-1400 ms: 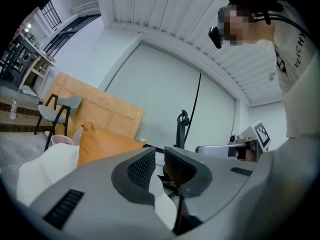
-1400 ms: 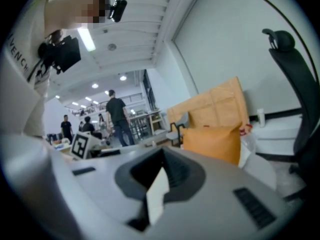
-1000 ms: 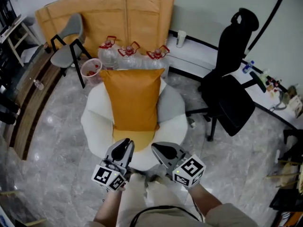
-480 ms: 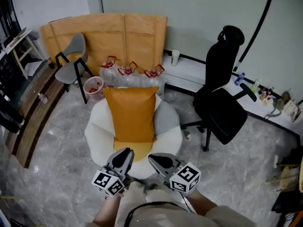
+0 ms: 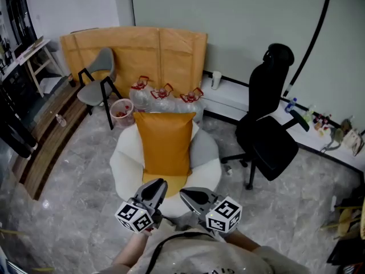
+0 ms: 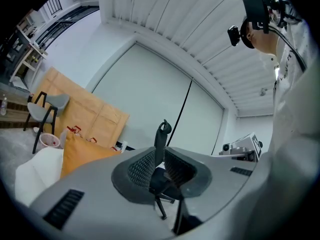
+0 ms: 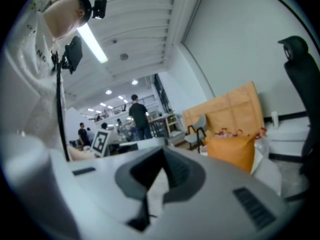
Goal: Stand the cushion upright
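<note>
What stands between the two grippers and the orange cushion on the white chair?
Nothing visible does. The left gripper and right gripper hang at the front edge of the white chair; only its seat lies between them and the orange cushion, which stands against the backrest.

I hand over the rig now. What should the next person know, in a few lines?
Left claw: slightly open, empty.
Right claw: shut, empty.
Orange cushion: upright on the white armchair, leaning on its back; both claws are apart from it.
Done: the cushion looks stood up.
Left: probably nothing; only check that it does not tip.
</note>
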A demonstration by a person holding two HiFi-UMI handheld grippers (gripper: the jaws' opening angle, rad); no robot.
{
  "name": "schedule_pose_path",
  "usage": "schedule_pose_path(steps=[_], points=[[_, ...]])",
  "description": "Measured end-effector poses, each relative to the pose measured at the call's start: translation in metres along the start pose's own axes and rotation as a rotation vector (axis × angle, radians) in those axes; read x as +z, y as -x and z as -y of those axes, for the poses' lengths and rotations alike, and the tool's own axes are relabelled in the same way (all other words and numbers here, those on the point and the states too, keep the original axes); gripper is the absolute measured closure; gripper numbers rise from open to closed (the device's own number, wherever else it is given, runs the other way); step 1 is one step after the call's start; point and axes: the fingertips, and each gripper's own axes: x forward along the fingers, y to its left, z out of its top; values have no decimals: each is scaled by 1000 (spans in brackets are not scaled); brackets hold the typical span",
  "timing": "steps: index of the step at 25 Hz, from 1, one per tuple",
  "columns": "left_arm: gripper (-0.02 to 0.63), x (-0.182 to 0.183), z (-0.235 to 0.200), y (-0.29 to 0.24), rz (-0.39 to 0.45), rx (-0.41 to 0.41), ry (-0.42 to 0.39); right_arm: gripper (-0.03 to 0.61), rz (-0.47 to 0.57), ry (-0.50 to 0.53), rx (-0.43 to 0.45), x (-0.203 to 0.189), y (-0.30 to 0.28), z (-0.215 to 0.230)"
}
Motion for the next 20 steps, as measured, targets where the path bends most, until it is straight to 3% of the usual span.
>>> schedule_pose_path(steps=[7,14,20], points=[[532,11,10,2,21,12,33,561,6,-5,11,10,4,-9],[532,27,15,-1,41,8,-10,561,15,9,27,25,5,-17],[532,32,18,-4,42,19,-34,561,30,9,-9,38,16,-4]])
